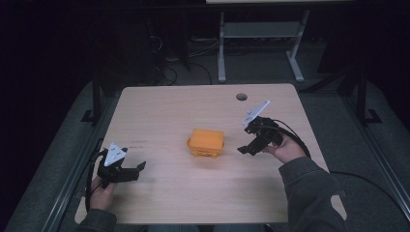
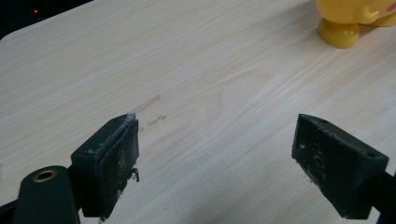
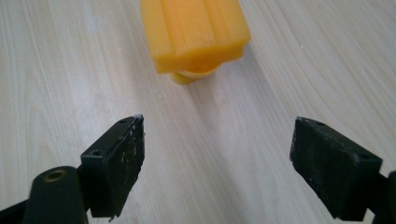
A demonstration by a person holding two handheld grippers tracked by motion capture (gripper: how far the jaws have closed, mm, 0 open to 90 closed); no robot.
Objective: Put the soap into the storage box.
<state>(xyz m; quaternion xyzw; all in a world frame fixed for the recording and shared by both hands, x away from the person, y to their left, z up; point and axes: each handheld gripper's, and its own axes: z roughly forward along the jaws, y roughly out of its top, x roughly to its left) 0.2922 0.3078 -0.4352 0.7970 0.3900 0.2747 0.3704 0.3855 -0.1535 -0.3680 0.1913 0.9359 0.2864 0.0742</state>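
An orange-yellow plastic toy point(image 1: 206, 142) with a flat ribbed top sits in the middle of the light wooden table point(image 1: 159, 111). My left gripper point(image 1: 138, 169) rests low at the table's front left, open, nothing between its jaws. In the left gripper view a rounded yellow foot of the toy point(image 2: 339, 31) shows at the top right, well beyond the open gripper point(image 2: 217, 156). My right gripper point(image 1: 244, 149) hovers just right of the toy, open and tilted down toward it. In the right gripper view the toy point(image 3: 196, 32) lies ahead of the open, empty gripper point(image 3: 217, 158).
A round cable hole point(image 1: 241, 96) is near the table's far edge. Beyond the table stand a grey metal desk frame point(image 1: 261, 43) and cables on the dark floor. Faint tape marks point(image 2: 147, 105) are on the wood ahead of the left gripper.
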